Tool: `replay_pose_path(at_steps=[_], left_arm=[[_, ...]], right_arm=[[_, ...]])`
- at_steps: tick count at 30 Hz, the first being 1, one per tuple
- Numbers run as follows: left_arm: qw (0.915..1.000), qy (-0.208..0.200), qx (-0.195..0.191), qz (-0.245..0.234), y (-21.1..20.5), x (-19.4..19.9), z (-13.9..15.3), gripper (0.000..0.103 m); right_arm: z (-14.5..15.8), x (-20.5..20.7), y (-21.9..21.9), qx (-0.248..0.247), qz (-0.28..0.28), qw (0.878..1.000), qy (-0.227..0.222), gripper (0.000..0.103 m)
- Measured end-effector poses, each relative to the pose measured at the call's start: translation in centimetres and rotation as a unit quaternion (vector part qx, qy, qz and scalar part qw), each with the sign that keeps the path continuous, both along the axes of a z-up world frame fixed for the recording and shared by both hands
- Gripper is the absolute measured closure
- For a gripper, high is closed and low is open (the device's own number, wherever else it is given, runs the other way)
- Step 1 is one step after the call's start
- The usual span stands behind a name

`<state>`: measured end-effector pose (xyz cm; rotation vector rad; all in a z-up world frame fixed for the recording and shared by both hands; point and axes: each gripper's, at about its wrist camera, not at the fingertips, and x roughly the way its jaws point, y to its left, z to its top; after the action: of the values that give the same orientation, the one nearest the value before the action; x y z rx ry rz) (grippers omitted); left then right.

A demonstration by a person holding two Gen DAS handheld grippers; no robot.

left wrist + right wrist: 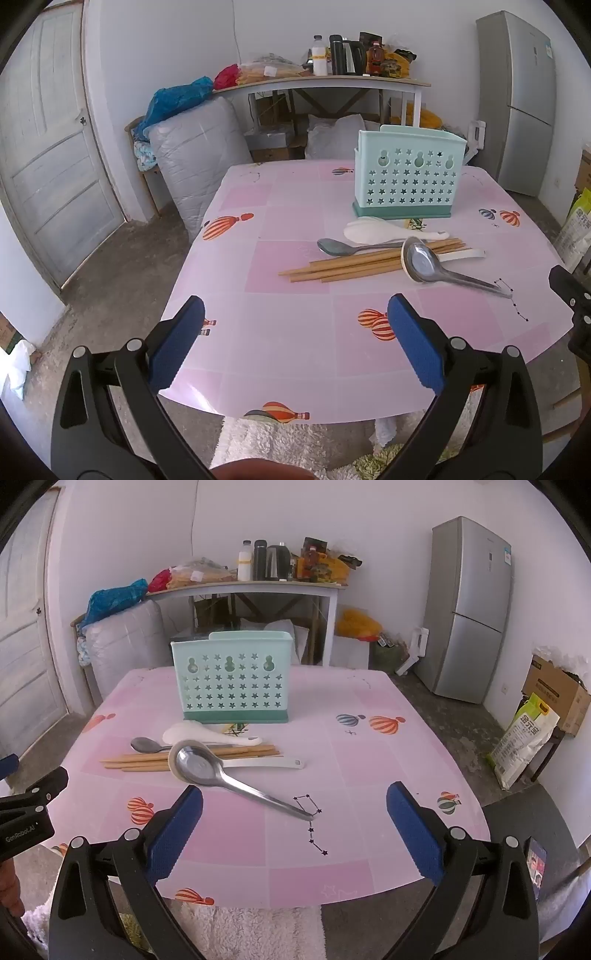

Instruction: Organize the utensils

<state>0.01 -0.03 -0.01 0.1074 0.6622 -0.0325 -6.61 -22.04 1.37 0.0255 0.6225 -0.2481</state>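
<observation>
On pink table (369,738) — chopsticks (147,761), spoons (207,766) piled before mint holder (231,686), left gripper (295,347) and right gripper (294,827) both spread wide — nothing held.

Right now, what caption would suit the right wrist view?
Open right gripper hovers before spoons and chopsticks piled by an empty mint holder.

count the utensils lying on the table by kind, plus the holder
Metal spoons: 2 (large, small)
White plastic spoons: 2 (rice paddle, ladle-type spoon under the large metal one)
Chopsticks: one bundle; the sticks overlap, so no exact count
Holder: 1, mint green, upright
Total: 4 spoons, 1 chopstick bundle, 1 holder
</observation>
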Motion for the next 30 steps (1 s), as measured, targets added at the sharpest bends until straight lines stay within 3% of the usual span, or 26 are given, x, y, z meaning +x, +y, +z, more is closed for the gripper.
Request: replay_pose_path(at_steps=[30], left_arm=[[1.0, 0.007, -0.003, 0.003, 0.13, 0.27, -0.58, 0.007]], right_arm=[[0.45, -0.35, -0.93, -0.003, -0.007, 1.0, -0.005, 0.006]])
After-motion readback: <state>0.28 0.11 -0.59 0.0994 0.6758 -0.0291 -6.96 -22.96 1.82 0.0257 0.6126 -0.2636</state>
